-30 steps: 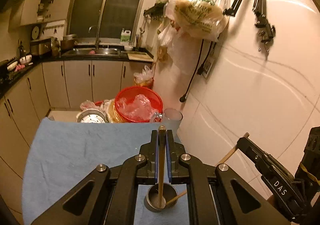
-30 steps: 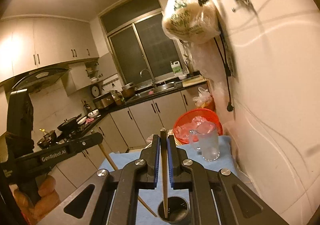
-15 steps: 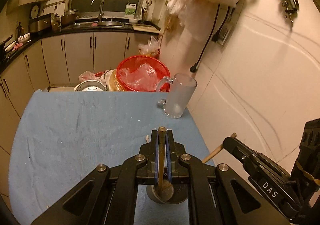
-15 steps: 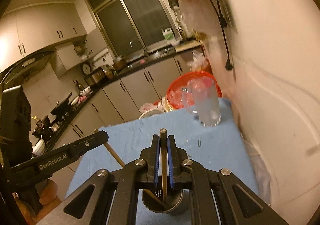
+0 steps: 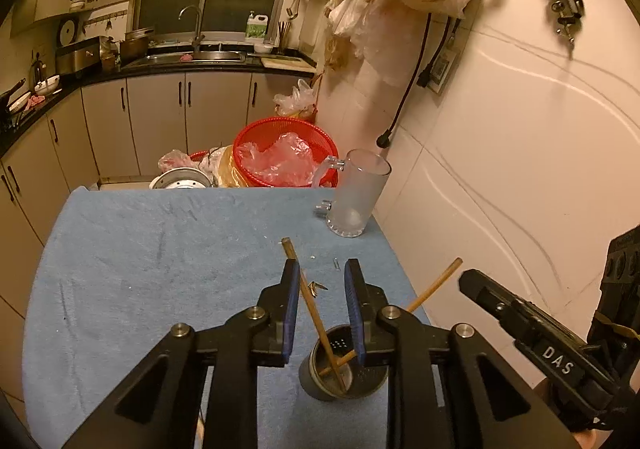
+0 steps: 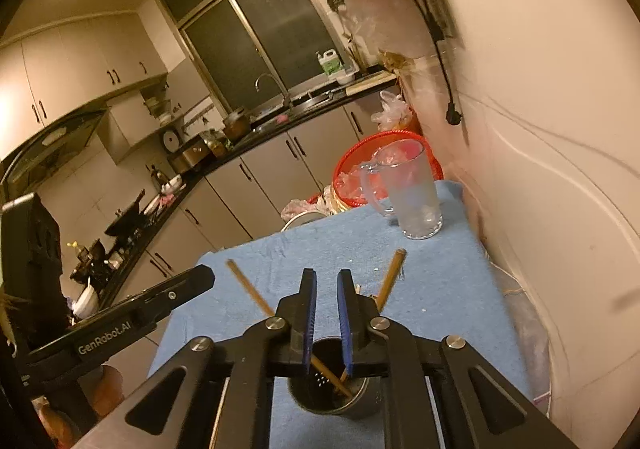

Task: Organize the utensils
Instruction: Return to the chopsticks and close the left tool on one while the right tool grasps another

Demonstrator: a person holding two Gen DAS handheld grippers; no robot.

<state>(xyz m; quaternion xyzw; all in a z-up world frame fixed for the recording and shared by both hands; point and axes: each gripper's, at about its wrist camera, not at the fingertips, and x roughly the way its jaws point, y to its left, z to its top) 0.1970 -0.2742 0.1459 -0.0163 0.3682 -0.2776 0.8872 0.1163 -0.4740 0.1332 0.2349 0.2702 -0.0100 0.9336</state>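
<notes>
Two chopsticks (image 5: 316,313) leaned crossed inside the metal holder (image 5: 340,369) on the blue cloth (image 5: 140,269); you'd just parted both the left gripper (image 5: 322,289) and right gripper (image 6: 326,297), releasing them to stand.

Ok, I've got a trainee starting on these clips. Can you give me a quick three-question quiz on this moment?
1. True or false: both chopsticks stand in the metal cup.
2. What is the left gripper doing? A) clamped on a chopstick B) jaws apart, its chopstick loose between them C) holding the mug.
3. Fill in: the mug stands on the ___ cloth.

Key: 1 true; 2 B, the jaws have just been opening, as have the right gripper's; 3 blue.
</notes>
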